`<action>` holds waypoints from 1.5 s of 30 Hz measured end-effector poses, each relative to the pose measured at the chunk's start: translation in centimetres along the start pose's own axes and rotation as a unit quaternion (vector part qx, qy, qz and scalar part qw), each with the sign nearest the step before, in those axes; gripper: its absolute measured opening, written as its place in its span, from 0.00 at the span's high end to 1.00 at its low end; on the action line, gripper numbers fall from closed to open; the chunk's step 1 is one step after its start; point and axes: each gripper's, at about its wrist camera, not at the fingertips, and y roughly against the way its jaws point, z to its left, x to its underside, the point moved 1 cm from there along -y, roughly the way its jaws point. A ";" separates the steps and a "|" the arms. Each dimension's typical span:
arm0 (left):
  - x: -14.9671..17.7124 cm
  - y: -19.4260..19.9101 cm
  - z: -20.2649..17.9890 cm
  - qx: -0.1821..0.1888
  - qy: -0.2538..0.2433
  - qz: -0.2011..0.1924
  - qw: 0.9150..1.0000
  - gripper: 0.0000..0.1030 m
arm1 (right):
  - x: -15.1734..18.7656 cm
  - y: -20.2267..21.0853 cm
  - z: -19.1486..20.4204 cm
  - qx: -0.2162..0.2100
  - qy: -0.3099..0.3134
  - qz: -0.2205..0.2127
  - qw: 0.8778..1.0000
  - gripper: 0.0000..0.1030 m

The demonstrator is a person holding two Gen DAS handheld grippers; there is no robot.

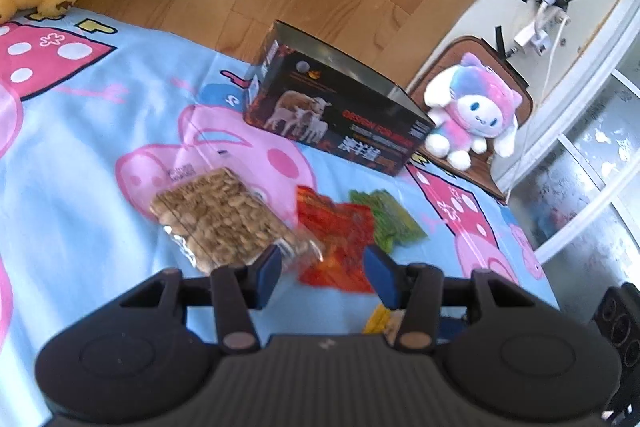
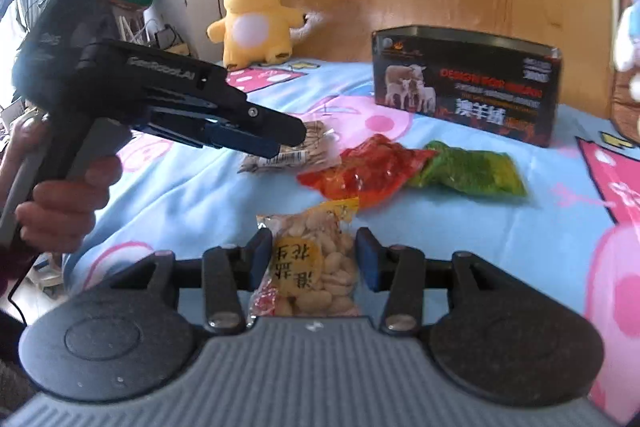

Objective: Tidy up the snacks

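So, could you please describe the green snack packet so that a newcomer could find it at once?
Start at the black box standing open-topped on the cartoon bedsheet. In front of it lies a row of packets; the green snack packet sits at the right end, touching the red packet. It is the only green one.

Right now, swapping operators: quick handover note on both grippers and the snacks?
Left gripper: jaws open, empty, over the red packet, beside the seed packet.
Right gripper: jaws open around the peanut packet, not clamped.
Green packet lies next to the red one.
Black box stands open-topped behind the snacks.
Done: nothing visibly boxed.
Left: all four packets on the bedsheet.
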 end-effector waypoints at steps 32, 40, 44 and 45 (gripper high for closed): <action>1.8 1.2 -0.7 0.018 0.000 0.012 1.000 0.45 | 2.0 4.3 -2.7 0.001 -0.164 -0.077 0.983 0.20; 1.8 0.9 -0.8 0.022 0.001 0.018 1.000 0.45 | 2.3 4.0 -2.6 -0.001 -0.166 -0.065 0.984 0.20; 1.8 0.8 -0.8 0.022 0.003 0.018 1.000 0.45 | 2.3 4.1 -2.6 -0.001 -0.167 -0.066 0.984 0.20; 1.8 0.8 -0.8 0.022 0.004 0.018 1.000 0.45 | 2.3 4.1 -2.5 -0.003 -0.166 -0.066 0.984 0.20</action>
